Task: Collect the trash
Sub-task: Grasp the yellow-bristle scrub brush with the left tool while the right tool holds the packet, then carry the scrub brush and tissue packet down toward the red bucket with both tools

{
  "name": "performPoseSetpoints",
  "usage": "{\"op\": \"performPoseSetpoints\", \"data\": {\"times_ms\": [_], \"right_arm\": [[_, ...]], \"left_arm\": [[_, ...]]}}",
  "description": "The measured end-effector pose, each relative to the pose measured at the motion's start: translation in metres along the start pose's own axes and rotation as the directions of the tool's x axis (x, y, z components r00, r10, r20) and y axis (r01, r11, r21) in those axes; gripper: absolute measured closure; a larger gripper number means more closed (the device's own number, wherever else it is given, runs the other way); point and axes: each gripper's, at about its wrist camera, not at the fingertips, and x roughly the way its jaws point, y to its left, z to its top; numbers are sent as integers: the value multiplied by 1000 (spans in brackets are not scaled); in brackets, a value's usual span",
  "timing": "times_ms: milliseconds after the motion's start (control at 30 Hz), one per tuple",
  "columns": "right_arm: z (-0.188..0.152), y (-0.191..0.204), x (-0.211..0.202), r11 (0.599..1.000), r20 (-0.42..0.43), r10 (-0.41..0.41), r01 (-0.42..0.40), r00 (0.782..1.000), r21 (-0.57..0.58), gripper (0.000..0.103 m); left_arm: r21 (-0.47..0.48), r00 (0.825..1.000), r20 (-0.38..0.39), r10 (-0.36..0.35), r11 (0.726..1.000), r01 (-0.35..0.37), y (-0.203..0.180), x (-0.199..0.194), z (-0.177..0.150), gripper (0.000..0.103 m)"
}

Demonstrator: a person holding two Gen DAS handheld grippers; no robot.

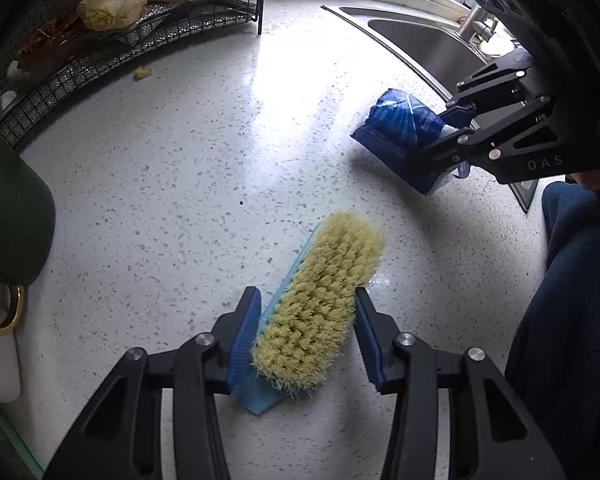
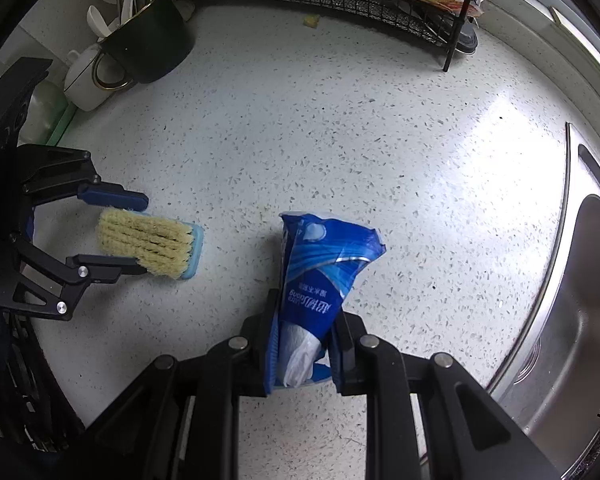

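A blue plastic wrapper (image 2: 324, 268) with white paper inside is pinched between the fingers of my right gripper (image 2: 306, 320), held just over the speckled countertop (image 2: 340, 120). It also shows in the left wrist view (image 1: 400, 132), with the right gripper (image 1: 456, 128) shut on it. A scrub brush (image 1: 320, 304) with yellow bristles and a light blue back lies on its side on the counter. My left gripper (image 1: 306, 304) is open, its blue pads on either side of the brush, the left pad close to its back. The brush (image 2: 152, 242) and left gripper (image 2: 140, 236) show in the right wrist view.
A black wire rack (image 1: 112, 52) with ginger roots (image 1: 112, 8) stands at the back. A small yellow scrap (image 1: 142, 73) lies before it. A dark green mug (image 2: 148, 40) and white cup (image 2: 86, 84) stand at the left. A steel sink (image 2: 580, 280) lies at the right.
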Motion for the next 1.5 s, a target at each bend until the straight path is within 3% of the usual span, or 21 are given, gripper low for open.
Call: {"op": "performPoseSetpoints", "data": {"times_ms": [100, 333, 533, 900, 1500], "right_arm": [[-1, 1, -2, 1000, 6, 2, -2, 1000, -10, 84], [-5, -4, -16, 1000, 34, 12, -12, 999, -1, 84], [-15, -2, -33, 1000, 76, -1, 3, 997, -17, 84], [-55, -4, -51, 1000, 101, -10, 13, 995, -28, 84], [-136, -3, -95, 990, 214, 27, 4, 976, -141, 84]], "left_arm": [[-7, 1000, 1, -5, 1000, 5, -3, 0, -3, 63], [-73, 998, 25, 58, 996, -56, -12, -11, -1, 66], [-113, 995, 80, 55, 993, -46, -28, -34, -8, 74], [-151, 989, 80, 122, 983, -109, -61, -48, -28, 75], [-256, 966, 77, 246, 941, -220, -183, -75, -42, 75]]}}
